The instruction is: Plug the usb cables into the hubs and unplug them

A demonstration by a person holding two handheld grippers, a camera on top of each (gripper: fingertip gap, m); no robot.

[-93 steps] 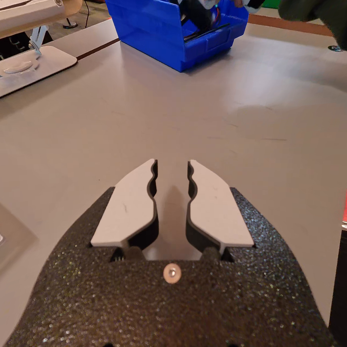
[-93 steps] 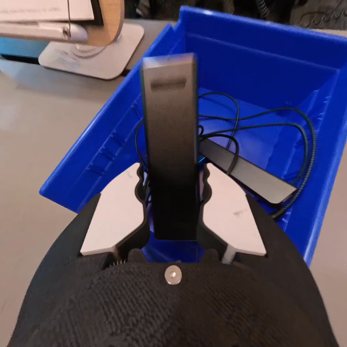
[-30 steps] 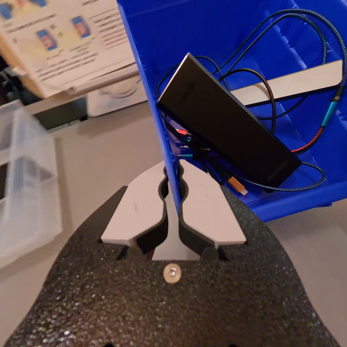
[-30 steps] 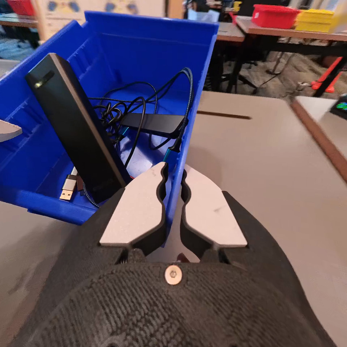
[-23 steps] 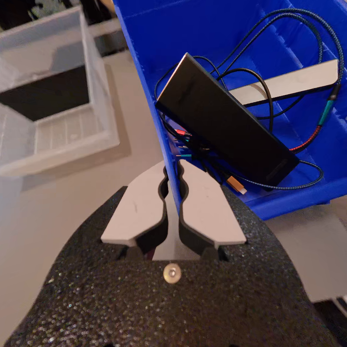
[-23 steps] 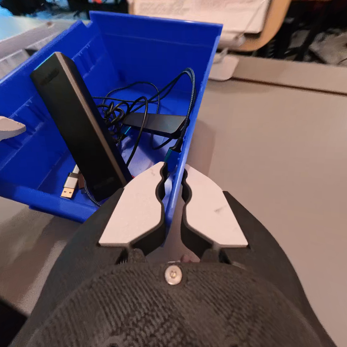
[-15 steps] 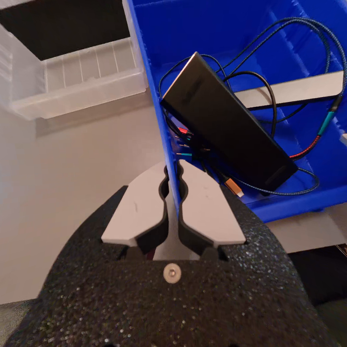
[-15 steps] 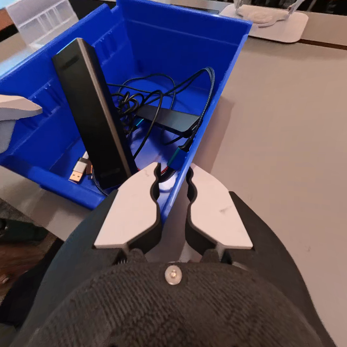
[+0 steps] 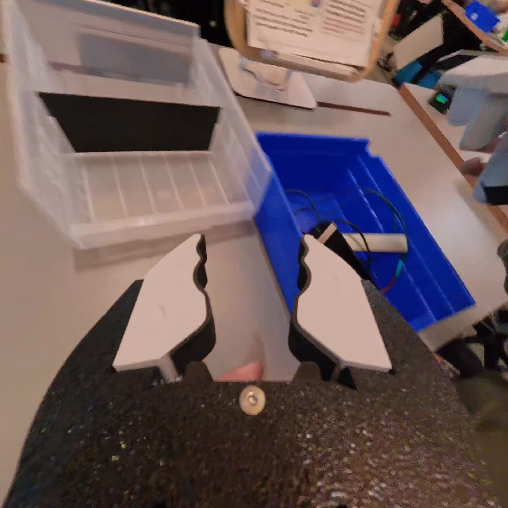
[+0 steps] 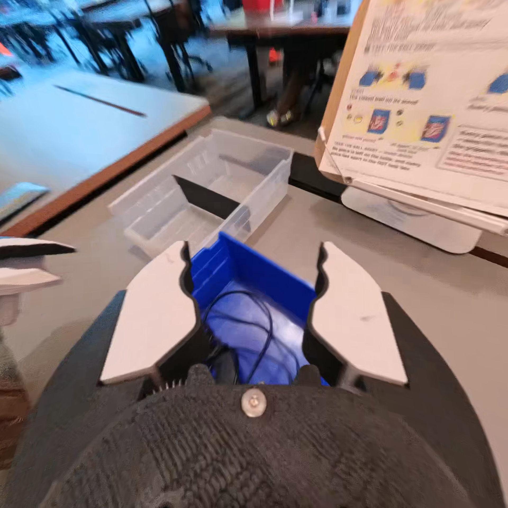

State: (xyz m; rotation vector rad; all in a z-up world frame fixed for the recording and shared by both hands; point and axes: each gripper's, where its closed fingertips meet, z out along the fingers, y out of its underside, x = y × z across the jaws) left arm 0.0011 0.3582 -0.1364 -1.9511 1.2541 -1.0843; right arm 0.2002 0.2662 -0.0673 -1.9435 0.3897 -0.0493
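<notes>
A blue bin [image 9: 310,154] stands on the grey table near its front edge. In it lie a black hub [image 9: 341,250], a silver hub [image 9: 379,242] and several thin dark USB cables [image 9: 395,209]. My left gripper [image 9: 251,242] is open and empty, just left of the bin's left wall. My right gripper [image 10: 253,246] is open and empty above the bin [image 10: 255,266], with a cable [image 10: 268,324] showing between its fingers. The left gripper's fingers [image 10: 27,261] show at the left edge of the right wrist view.
A clear plastic bin [image 9: 137,178] with a black divider touches the blue bin's far left corner; it also shows in the right wrist view [image 10: 214,178]. A document stand [image 10: 412,110] on a white base stands behind. The table edge [image 9: 453,327] runs right by the bin. The silver hub [image 9: 379,242] is about 20 cm from my right fingertips.
Both grippers were shut on the blue bin's side walls and carried it. Now both have opened, let go and drawn back; the bin rests beside the clear bin.
</notes>
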